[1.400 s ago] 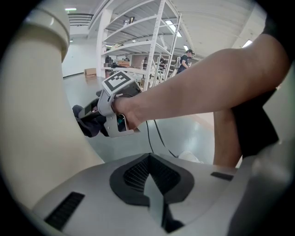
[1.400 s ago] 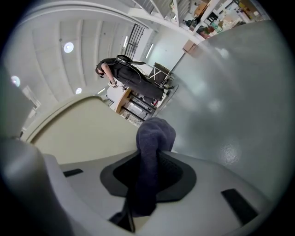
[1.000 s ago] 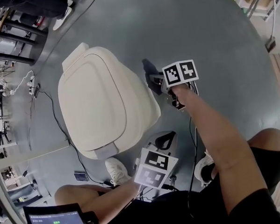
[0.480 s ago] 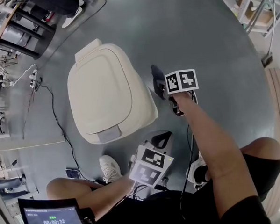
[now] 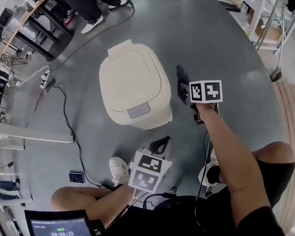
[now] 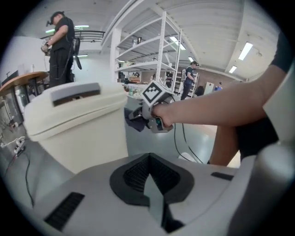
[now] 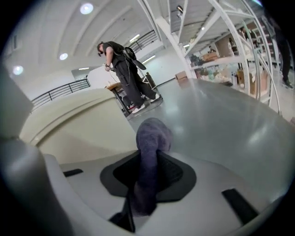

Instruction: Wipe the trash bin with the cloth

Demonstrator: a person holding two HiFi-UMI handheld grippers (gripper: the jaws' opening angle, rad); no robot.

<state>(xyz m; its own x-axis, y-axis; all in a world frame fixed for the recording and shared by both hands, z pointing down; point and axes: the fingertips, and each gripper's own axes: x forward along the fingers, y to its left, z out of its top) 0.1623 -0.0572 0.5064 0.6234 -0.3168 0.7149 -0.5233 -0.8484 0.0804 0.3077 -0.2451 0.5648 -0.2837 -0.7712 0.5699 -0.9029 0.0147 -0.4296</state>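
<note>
Grey floor [image 5: 217,42], white shelving [image 6: 163,46], trash bin [image 5: 131,81], cloth [image 7: 150,152]

The bin [image 5: 133,86] stands on the floor [image 5: 222,47] ahead of the person, with the cloth [image 5: 181,76] in the right tongs [image 5: 184,91] just beside its right wall, the left tongs [image 5: 161,145] near its front, and a cable [image 5: 65,114] on its left.

Wide open floor [image 5: 222,42] right of and beyond bin [image 5: 131,81]. Only a slim gap between bin's right wall and cloth [image 5: 181,77] pinched in right gripper [image 5: 185,88]. Cable [image 5: 64,112] trailing along left side; shoe [image 5: 119,170] and left gripper [image 5: 161,145] crowding near side.
</note>
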